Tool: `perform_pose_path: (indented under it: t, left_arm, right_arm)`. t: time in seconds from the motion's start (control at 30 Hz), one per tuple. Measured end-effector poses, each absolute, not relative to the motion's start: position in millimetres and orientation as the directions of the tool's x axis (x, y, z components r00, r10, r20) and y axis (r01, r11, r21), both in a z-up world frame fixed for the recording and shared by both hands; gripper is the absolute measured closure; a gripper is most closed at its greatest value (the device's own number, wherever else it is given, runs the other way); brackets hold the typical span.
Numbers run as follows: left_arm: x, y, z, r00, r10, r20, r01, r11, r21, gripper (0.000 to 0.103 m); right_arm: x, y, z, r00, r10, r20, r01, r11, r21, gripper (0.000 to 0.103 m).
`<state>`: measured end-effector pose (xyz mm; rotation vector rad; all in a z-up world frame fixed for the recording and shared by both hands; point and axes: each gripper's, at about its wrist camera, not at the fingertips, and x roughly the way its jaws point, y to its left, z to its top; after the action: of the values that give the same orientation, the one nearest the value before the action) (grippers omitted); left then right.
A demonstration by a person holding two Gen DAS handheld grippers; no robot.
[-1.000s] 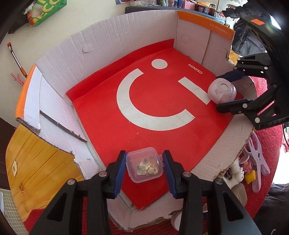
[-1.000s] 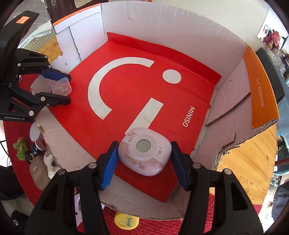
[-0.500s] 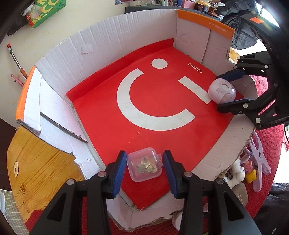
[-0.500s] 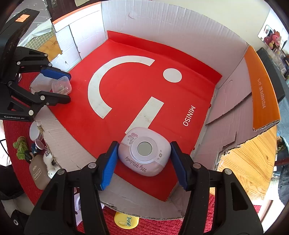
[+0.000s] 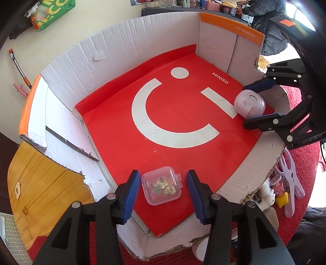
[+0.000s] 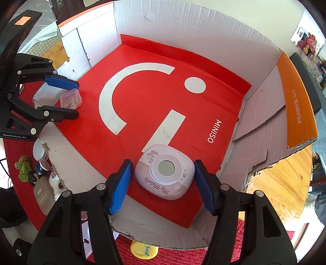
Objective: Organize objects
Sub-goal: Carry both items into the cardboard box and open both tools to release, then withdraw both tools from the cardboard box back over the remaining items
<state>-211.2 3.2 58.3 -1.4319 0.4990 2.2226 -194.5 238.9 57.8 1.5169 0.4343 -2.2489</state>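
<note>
A lived-in home: an orange-grained wooden table, a red woven rug, and a cluttered shelf of jars.

box middle bare, cardboard walls surrounding

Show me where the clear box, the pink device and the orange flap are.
clear box (image 5: 162,188), left wrist view, on its lid.
pink device (image 6: 166,173), right wrist view, on its top face.
orange flap (image 6: 295,102), right wrist view, on its printed middle.
</note>
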Motion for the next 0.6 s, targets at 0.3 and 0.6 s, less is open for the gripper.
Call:
perform_pose_path:
  t: [0.3,0.6]
  left_arm:
    - [-206.0,-10.5,69.0,-0.368,0.215,-0.905,-0.522,-0.853,0.010,0.053]
    - [-191.1,-14.7,93.9,-0.426,0.256,-0.868,-0.500,-0.866,-0.010,0.043]
  right_arm:
    - [-179.5,261.0,71.7,-0.366,-0.158,-0.917,0.455,-0.890,-0.027,0.038]
    - [-161.7,277.4,104.7,-0.420,-0.166,-0.892,0.446,-0.894,-0.044,0.031]
